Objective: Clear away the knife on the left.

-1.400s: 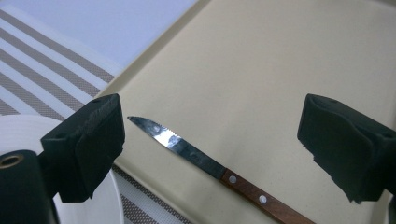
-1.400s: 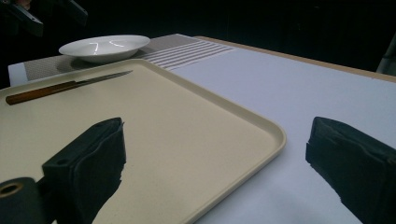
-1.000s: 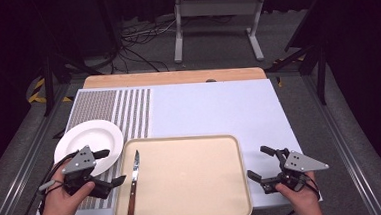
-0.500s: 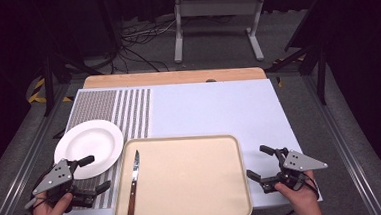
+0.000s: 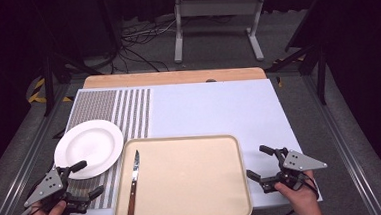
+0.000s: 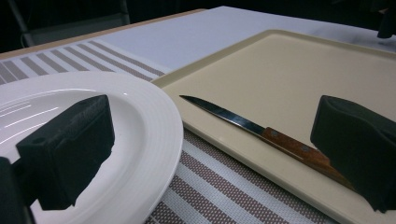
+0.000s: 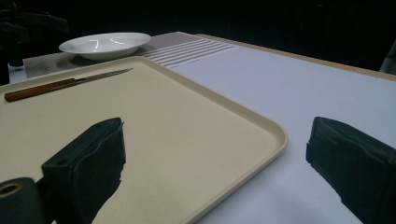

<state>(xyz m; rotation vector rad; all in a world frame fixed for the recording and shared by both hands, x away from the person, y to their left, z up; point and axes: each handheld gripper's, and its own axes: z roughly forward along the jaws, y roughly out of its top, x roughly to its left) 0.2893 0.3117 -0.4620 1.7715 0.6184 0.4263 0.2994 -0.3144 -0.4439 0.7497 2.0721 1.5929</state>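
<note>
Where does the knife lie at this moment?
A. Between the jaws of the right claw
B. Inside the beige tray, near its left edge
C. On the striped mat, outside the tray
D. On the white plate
B: the knife lies flat inside the beige tray, along its left edge, apart from the white plate, and both claws are open and empty.

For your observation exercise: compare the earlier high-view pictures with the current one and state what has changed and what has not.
The left gripper drew back from the plate toward the table's near left corner, jaws open, holding nothing. The right gripper, open, the knife and the tray stayed put.
</note>
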